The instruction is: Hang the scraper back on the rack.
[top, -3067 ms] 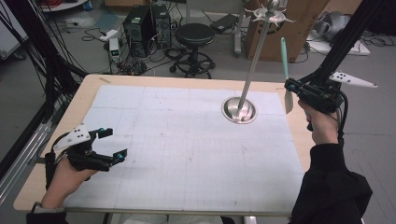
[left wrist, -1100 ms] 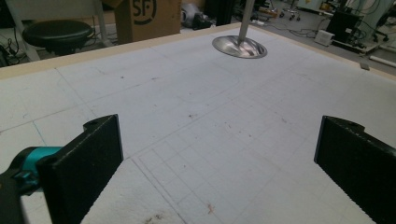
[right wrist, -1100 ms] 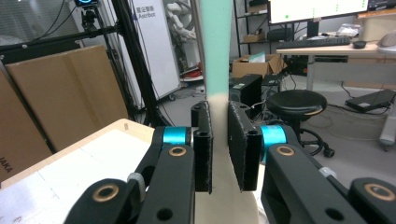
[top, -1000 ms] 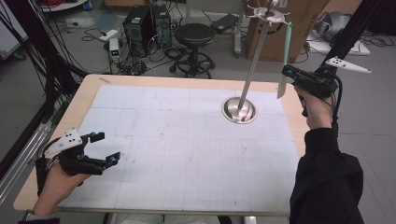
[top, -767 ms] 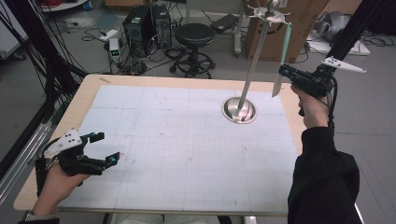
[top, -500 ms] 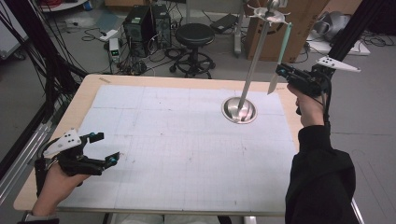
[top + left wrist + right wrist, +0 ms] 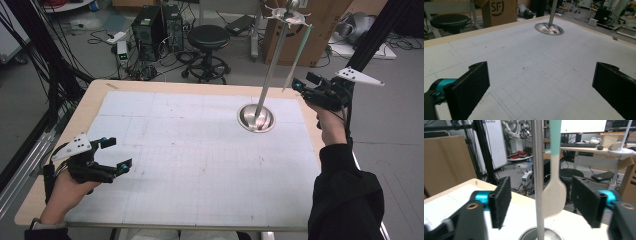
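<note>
Right gripper (image 7: 300, 82), upper right: jaws just opened, spatula (image 7: 298, 56) hanging free between them beside the stand (image 7: 266, 82). Left gripper (image 7: 116, 155), lower left: open, empty, above the desk (image 7: 200, 165).

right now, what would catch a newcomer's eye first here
The tall metal stand rising from its round base at the table's far right, with a spatula hanging from its top. The right gripper sits beside the spatula; its jaws have just been opening, the blade hanging loose between them. The left gripper rests open at the near left corner.
</note>
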{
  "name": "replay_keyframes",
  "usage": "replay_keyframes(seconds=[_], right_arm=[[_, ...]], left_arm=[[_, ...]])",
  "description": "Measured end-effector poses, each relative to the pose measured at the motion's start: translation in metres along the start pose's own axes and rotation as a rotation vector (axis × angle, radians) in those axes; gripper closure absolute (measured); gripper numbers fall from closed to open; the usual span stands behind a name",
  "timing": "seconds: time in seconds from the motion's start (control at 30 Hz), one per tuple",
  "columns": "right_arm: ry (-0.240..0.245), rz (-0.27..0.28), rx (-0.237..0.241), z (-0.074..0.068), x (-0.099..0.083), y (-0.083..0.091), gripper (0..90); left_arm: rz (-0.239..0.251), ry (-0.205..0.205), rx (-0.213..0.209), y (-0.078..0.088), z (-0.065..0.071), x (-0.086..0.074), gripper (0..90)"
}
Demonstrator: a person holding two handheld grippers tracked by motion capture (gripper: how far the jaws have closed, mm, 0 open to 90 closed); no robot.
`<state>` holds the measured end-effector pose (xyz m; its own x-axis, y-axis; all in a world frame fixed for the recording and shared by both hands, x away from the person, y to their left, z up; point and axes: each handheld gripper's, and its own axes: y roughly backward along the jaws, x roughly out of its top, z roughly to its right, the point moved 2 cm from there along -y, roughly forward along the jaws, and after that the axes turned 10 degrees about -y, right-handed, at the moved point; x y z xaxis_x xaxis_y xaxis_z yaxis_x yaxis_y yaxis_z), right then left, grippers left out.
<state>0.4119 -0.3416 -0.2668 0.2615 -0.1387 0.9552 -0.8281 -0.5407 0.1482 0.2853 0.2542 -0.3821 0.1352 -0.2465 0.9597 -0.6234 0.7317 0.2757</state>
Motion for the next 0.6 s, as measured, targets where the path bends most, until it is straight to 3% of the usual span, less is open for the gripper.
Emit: replay_keyframes(seconds=[0.27,0.33,0.4,0.6], right_arm=[[0.014,-0.048,-0.012,-0.005,-0.022,0.008,9.2],[0.018,-0.054,-0.007,-0.008,-0.029,0.009,0.4],[0.006,-0.074,0.000,-0.010,-0.036,0.009,0.2],[0.044,-0.074,0.030,-0.028,-0.059,0.013,0.2]], left_arm=[[0.012,-0.005,-0.019,-0.010,0.001,0.007,1.7],[0.013,-0.007,-0.024,-0.012,0.000,0.008,1.7],[0.015,-0.005,-0.026,-0.014,0.000,0.008,1.7],[0.019,-0.006,-0.028,-0.017,-0.001,0.010,1.7]])
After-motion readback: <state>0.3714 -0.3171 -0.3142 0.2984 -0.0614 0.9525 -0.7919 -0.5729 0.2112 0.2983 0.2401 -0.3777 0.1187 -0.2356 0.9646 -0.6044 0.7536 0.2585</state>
